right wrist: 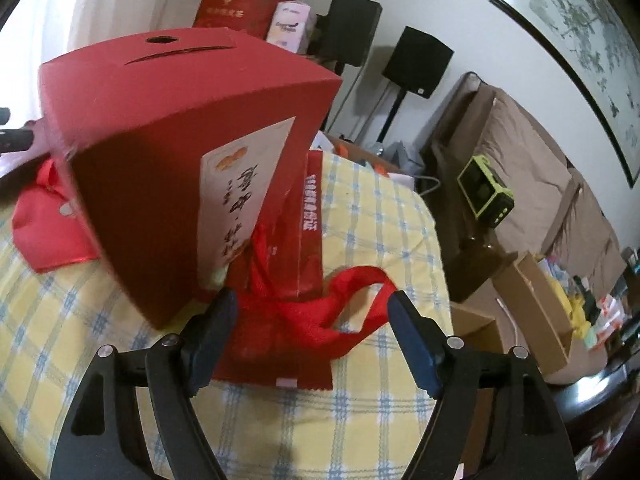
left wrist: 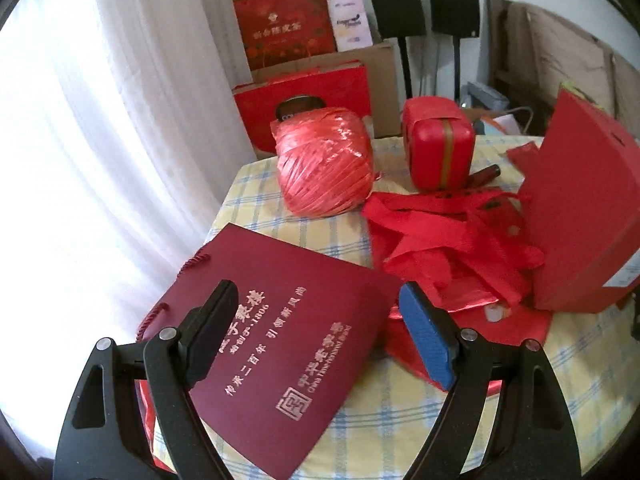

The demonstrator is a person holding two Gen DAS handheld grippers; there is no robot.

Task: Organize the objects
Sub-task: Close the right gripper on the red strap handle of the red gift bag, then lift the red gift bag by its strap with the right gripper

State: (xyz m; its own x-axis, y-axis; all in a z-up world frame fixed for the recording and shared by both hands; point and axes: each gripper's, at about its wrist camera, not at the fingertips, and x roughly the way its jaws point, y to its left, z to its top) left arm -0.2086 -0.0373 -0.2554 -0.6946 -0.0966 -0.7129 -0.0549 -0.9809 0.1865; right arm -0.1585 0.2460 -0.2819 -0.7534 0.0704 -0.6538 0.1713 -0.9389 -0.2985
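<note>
While both grippers hang over the yellow-and-blue checked tablecloth (left wrist: 360, 432), nothing is held, so by my read the sorting sits between pickups. Left gripper (left wrist: 316, 334) is spread wide above the flat maroon paper gift bag with cord handles (left wrist: 260, 344), pads clear of it. Right gripper (right wrist: 312, 338) is also wide, the red ribbon handle loop (right wrist: 352, 280) of a flat red bag (right wrist: 288, 344) lying between its fingers, untouched.

Tall red cardboard box with a slotted top (right wrist: 160, 120) leans just beside that loop. Likely next: lower and close on the loop, or on the maroon bag's edge, without nudging the box.

Writing: gold print on the maroon bag includes "1806" plus Chinese characters; the box's white label (right wrist: 248, 184) is handwritten, unreadable.

Red raffia twine ball (left wrist: 324, 164) and red tin with gold band (left wrist: 438, 148) sit at the far edge.
</note>
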